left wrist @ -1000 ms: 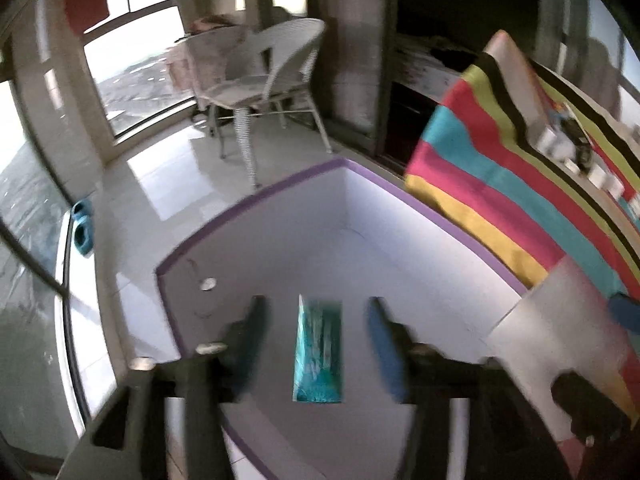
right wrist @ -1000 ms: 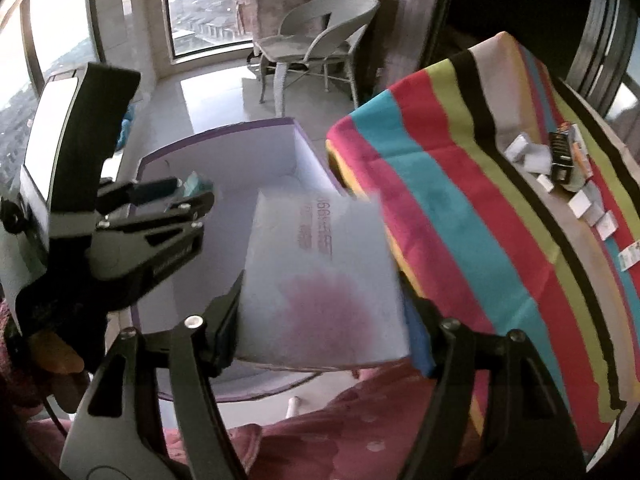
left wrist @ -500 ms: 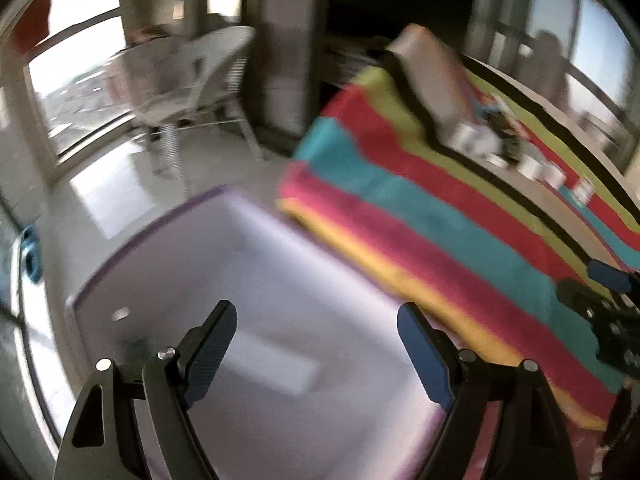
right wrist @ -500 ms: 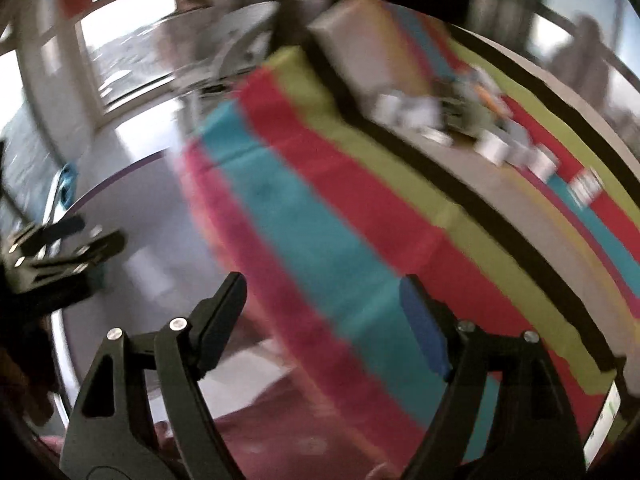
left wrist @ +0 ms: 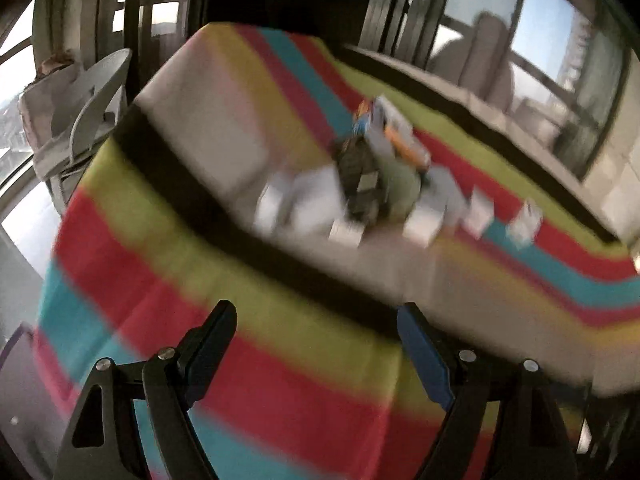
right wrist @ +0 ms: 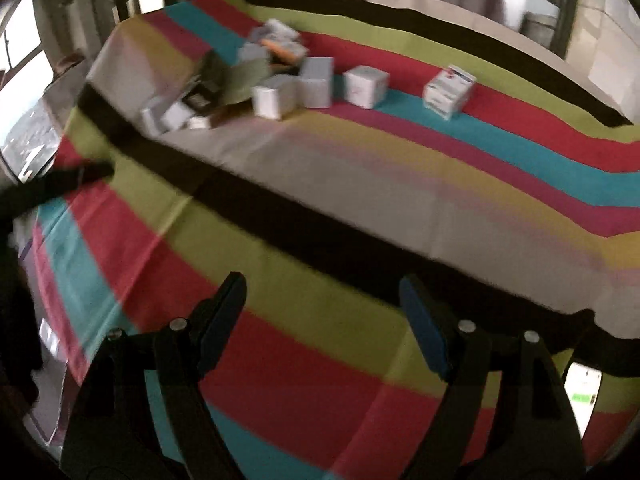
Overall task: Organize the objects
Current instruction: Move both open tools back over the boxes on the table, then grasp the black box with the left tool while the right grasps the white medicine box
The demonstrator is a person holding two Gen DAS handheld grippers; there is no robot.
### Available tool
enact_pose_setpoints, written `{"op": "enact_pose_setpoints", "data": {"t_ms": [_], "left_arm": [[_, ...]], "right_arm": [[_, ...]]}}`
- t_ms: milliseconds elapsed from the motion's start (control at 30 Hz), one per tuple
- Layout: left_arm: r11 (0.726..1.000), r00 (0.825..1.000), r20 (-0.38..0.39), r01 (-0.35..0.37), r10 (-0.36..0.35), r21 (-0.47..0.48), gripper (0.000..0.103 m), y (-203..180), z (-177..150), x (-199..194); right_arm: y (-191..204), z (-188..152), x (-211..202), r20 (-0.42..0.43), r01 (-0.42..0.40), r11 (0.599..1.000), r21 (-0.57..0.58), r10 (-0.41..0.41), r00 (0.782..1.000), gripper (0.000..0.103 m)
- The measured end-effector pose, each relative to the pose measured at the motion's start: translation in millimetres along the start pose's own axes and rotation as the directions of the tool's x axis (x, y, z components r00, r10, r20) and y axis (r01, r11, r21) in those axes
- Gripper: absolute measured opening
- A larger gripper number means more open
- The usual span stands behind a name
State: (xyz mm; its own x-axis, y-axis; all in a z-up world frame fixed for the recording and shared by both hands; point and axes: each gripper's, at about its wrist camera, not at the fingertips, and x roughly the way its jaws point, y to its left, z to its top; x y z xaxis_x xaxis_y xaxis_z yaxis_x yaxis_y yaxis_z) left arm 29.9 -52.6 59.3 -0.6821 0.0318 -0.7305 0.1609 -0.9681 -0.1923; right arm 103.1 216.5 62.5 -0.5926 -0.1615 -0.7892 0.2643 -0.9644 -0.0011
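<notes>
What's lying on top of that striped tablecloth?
On the striped tablecloth sits a heap of small boxes, with two white boxes set apart to its right: one nearer the heap, one farther. What lies beneath the heap's top boxes is covered.

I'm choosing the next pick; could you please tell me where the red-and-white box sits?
In the right wrist view, the red-and-white box stands far right on the striped tablecloth, apart from the pile.

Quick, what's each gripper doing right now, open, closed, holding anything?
Left gripper: open, holding nothing, above the striped cloth.
Right gripper: open, holding nothing.
</notes>
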Motion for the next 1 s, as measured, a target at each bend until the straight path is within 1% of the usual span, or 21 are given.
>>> {"op": "enact_pose_setpoints", "data": {"t_ms": [67,133,300,367,400,433,467,500,567,600,633,733,767,833,900,933,967,1000], "left_arm": [[1.000,1.000,0.009,0.005,-0.005,-0.020,0.084,-11.4,24.2,23.1],[0.999,1.000,0.016,-0.011,0.012,-0.036,0.084,-16.8,43.9,45.8],[0.998,0.999,-0.019,-0.029,0.028,-0.063,0.084,-21.3,68.6,92.0],[0.998,1.000,0.006,-0.008,0.008,-0.063,0.083,-24.2,72.5,99.1],[0.999,1.000,0.026,-0.006,0.007,-0.051,0.075,-26.9,71.4,98.0],[0.999,0.999,0.037,-0.003,0.004,-0.035,0.046,-29.6,70.2,97.3],[1.000,0.999,0.037,0.007,-0.007,-0.002,0.043,-34.7,69.3,96.0],[1.000,0.999,0.043,0.011,-0.012,0.015,0.041,-37.6,67.9,93.1],[0.999,0.997,0.071,0.032,-0.033,0.018,0.041,-38.5,60.9,80.2],[0.999,0.997,0.073,0.038,-0.039,0.023,0.041,-37.6,62.6,75.6],[0.999,0.996,0.077,0.043,-0.045,0.033,0.041,-37.2,57.4,67.5],[0.996,0.996,0.079,0.034,-0.041,0.082,0.041,-36.5,43.6,51.8],[0.993,0.997,0.069,0.027,-0.034,0.111,0.041,-36.5,36.2,46.5],[0.987,0.999,0.034,0.019,-0.025,0.159,0.041,-34.3,20.7,40.2],[0.979,1.000,-0.017,0.017,-0.014,0.203,0.041,-36.2,11.3,46.9],[0.975,0.999,-0.051,0.019,-0.008,0.220,0.041,-34.1,4.2,49.2],[0.973,0.997,-0.075,0.022,-0.004,0.231,0.041,-32.8,0.3,51.5],[0.969,0.995,-0.104,0.023,0.003,0.247,0.041,-31.9,-3.7,55.4]], "right_arm": [[-15.2,9.7,7.5,0.002,0.006,0.999,0.033,-0.007,1.000,0.081],[-30.1,18.5,14.1,0.005,0.019,0.998,0.061,-0.020,1.000,0.081],[-68.7,46.9,34.8,-0.005,0.030,0.989,0.144,-0.030,1.000,0.081],[-87.4,61.8,46.4,-0.002,0.038,0.981,0.192,-0.039,0.999,0.082],[-95.7,69.1,52.3,0.000,0.046,0.975,0.218,-0.047,0.999,0.082],[-105.1,77.1,59.2,0.002,0.051,0.968,0.247,-0.053,0.999,0.082],[-115.1,86.6,67.4,0.002,0.058,0.957,0.283,-0.060,0.998,0.082],[-124.9,97.2,75.8,0.003,0.061,0.944,0.323,-0.066,0.998,0.082],[-138.6,115.4,91.6,0.009,0.054,0.922,0.384,-0.062,0.998,0.082],[-144.5,125.1,100.6,0.014,0.051,0.909,0.413,-0.062,0.998,0.082],[-147.8,132.5,107.9,0.016,0.053,0.900,0.432,-0.067,0.998,0.082],[-154.1,152.7,133.3,-0.001,0.087,0.870,0.485,-0.099,0.995,0.082],[-154.5,158.7,141.9,-0.006,0.089,0.862,0.500,-0.099,0.995,0.083],[-151.3,168.4,154.5,-0.032,0.133,0.855,0.501,-0.136,0.990,0.083],[-142.2,176.4,160.1,-0.036,0.182,0.871,0.457,-0.186,0.982,0.083],[-136.1,179.1,162.2,-0.038,0.209,0.885,0.417,-0.213,0.976,0.078],[-130.2,180.0,162.3,-0.027,0.219,0.900,0.376,-0.226,0.974,0.057],[-127.1,179.7,161.7,-0.015,0.197,0.916,0.350,-0.205,0.979,0.054]]}}
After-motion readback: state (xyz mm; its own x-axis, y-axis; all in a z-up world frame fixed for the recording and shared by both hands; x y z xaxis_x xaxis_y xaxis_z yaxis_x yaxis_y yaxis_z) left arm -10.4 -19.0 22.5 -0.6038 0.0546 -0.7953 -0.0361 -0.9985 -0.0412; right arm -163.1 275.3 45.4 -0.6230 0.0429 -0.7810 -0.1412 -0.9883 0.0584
